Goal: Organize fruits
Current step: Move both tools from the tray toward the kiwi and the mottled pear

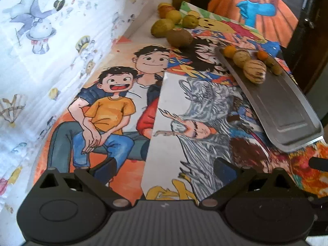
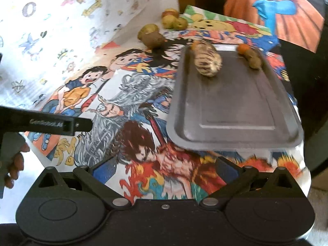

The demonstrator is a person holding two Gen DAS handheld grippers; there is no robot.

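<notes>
Both claws, left and right, hang apart and empty near the tray; beyond it, loose fruits likely await collection next.

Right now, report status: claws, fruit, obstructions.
Left claw open, empty. Right claw open, empty. Some fruit on metal tray; loose pile beyond it on the table. Nothing blocking the tray.
</notes>
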